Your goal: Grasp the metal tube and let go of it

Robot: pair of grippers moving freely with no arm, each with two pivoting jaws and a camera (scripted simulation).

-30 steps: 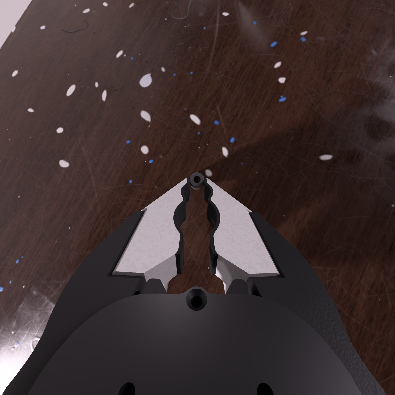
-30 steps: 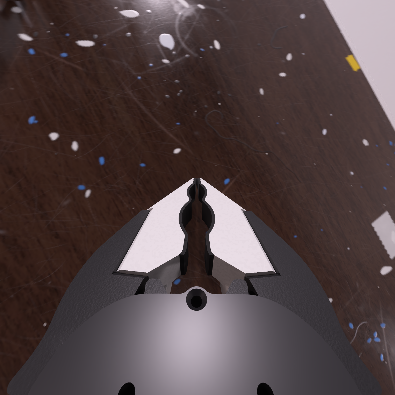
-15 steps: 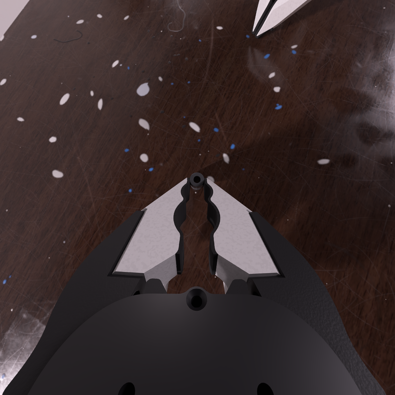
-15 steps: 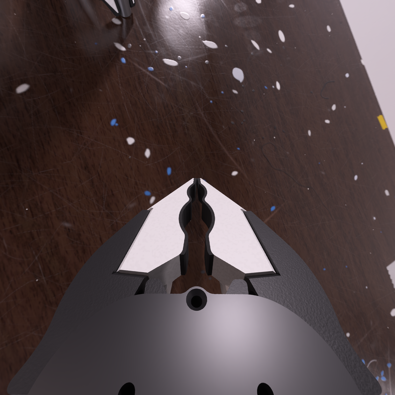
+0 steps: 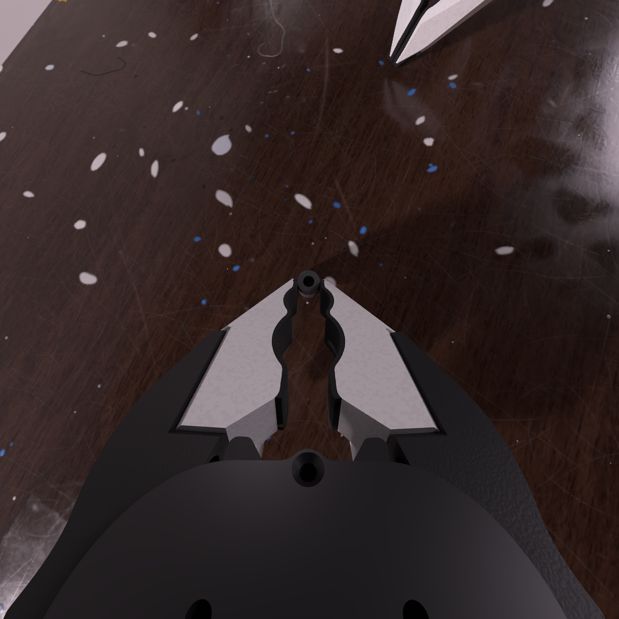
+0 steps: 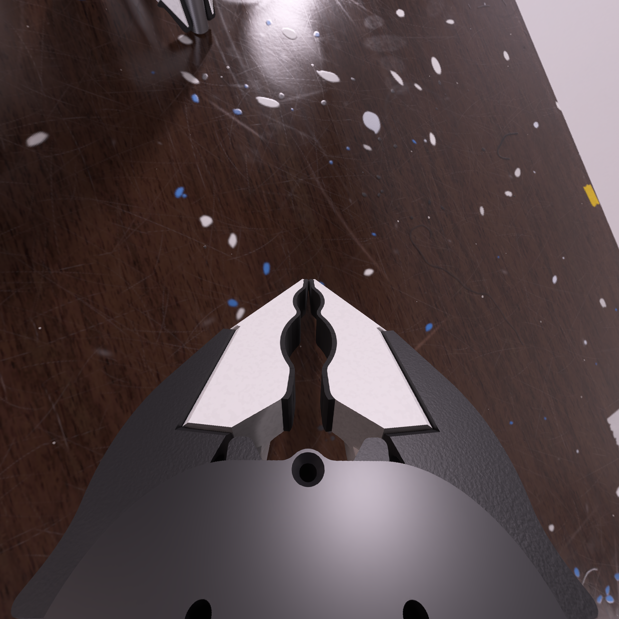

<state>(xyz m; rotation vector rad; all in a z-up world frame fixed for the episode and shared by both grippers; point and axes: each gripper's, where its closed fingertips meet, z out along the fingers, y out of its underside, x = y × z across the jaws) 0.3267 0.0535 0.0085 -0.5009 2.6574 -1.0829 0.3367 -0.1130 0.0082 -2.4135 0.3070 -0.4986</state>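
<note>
My left gripper (image 5: 308,287) is shut on the metal tube (image 5: 308,283), a small dark tube that I see end-on between the fingertips, held above the dark wooden table (image 5: 134,318). The right wrist view shows the same tube (image 6: 200,23) hanging upright from the left gripper's tips (image 6: 192,16) at the top left, just above the table. My right gripper (image 6: 307,283) is shut and empty, its tips together, hovering over the table. Its tips also show in the left wrist view (image 5: 397,58) at the top right.
The table (image 6: 134,301) is dark scratched wood with white and blue paint specks. Its right edge (image 6: 569,140) runs diagonally in the right wrist view, with a yellow tab (image 6: 591,196) on it. The table's left corner (image 5: 20,43) shows in the left wrist view.
The two grippers have come closer: the right gripper's tips entered the left wrist view at top right, and the left gripper with the tube entered the right wrist view at top left. Both grips are unchanged.
</note>
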